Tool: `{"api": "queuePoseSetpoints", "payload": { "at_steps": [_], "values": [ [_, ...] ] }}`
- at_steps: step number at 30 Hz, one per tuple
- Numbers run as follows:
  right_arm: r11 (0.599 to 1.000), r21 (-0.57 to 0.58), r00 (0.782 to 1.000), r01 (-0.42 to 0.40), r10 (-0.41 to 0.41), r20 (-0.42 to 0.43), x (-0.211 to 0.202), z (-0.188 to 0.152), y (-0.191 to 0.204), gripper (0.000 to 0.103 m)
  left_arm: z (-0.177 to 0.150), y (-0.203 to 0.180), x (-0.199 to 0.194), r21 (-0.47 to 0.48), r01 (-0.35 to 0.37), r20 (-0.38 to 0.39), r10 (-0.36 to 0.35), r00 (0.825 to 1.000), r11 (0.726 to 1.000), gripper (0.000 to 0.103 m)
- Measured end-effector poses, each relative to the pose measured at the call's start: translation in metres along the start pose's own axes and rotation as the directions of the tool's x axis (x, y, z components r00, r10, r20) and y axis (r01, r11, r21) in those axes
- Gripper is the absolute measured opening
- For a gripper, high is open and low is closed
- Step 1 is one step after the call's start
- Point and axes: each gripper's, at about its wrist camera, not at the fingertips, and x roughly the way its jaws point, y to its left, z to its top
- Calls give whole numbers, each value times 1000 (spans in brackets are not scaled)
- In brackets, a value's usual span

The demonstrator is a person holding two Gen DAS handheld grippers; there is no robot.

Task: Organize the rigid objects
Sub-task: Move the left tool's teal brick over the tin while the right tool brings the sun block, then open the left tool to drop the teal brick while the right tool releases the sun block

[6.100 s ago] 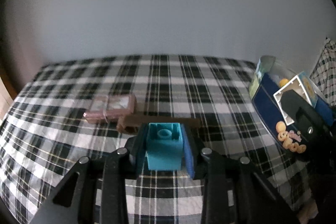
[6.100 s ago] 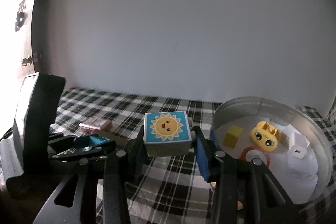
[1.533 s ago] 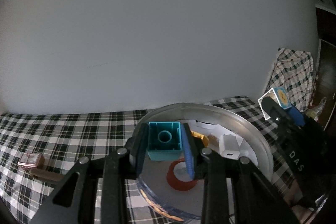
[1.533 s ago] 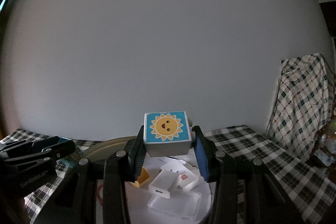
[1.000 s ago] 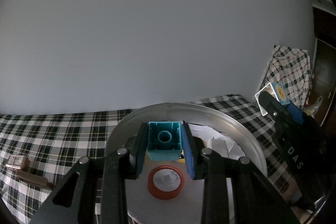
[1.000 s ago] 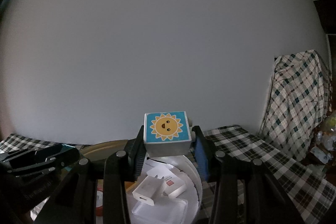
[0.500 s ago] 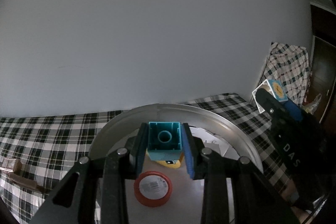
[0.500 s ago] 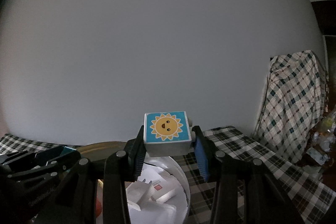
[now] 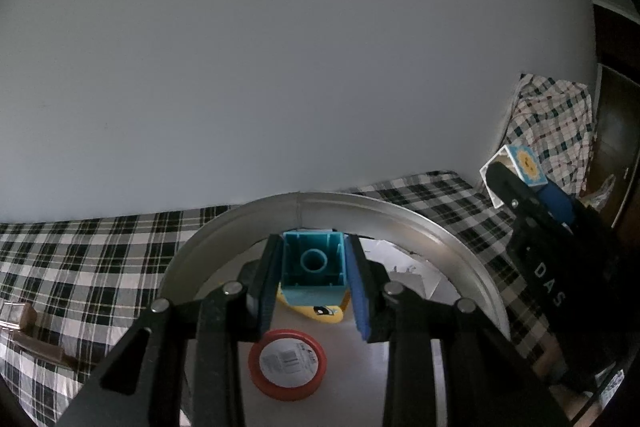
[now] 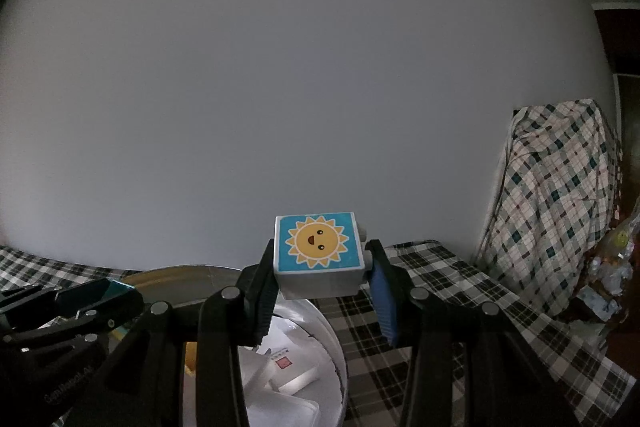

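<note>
far left in the left wrist view, a small pinkish box and a brown stick lie on the checked cloth, well apart from the round metal tin, likely still to be gathered. the left gripper is closed on a teal block, hollow underside facing the camera, pads flat against its two sides. it hangs above the tin's floor, over a yellow toy and just beyond a red-rimmed lid (a sensible spot to let go, since the tin seems to be the collecting place).

further right, the right gripper clamps a white block with a sun face, which sits between the fingertips with its picture facing up toward the camera. it hovers beside the tin's right edge, above the cloth rather than squarely over the white items inside, so it probably waits its turn.
</note>
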Motion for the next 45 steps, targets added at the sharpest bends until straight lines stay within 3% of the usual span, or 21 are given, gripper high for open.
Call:
{"api": "queuePoseSetpoints", "payload": {
  "at_steps": [12, 20, 25, 34, 37, 38, 40, 42, 44, 45],
  "values": [
    [997, 13, 992, -70, 71, -104, 27, -7, -5, 45, -6, -3, 13, 25, -32, -65, 34, 997, 999, 30],
    [986, 59, 959, -154, 164, -230, 45, -15, -4, 45, -8, -7, 20, 51, -69, -107, 74, 991, 996, 30],
    [979, 81, 939, -186, 201, -279, 52, -18, -2, 45, -9, -13, 21, 104, -128, -118, 140, 983, 986, 30],
    [963, 102, 908, -250, 270, -320, 55, -20, 6, 45, -9, -13, 21, 121, -134, -119, 148, 982, 984, 30],
    [958, 101, 898, -269, 287, -335, 58, -22, 10, 45, -10, -11, 26, 123, -135, -159, 154, 975, 983, 32],
    [955, 104, 892, -278, 297, -340, 59, -22, 11, 45, -10, -11, 27, 118, -134, -165, 153, 974, 984, 36],
    [946, 120, 879, -300, 323, -352, 61, -24, 12, 46, -11, -11, 28, 116, -142, -173, 161, 972, 983, 60],
    [946, 117, 877, -303, 325, -353, 60, -24, 13, 52, -13, -15, 25, 127, -148, -156, 167, 974, 981, 95],
    [948, 115, 887, -296, 318, -335, 56, -22, 13, 79, -12, -19, 18, 134, -156, -117, 172, 978, 979, 102],
    [950, 118, 896, -289, 312, -317, 53, -21, 10, 84, -11, -19, 14, 135, -157, -95, 171, 981, 978, 102]
  ]
}}
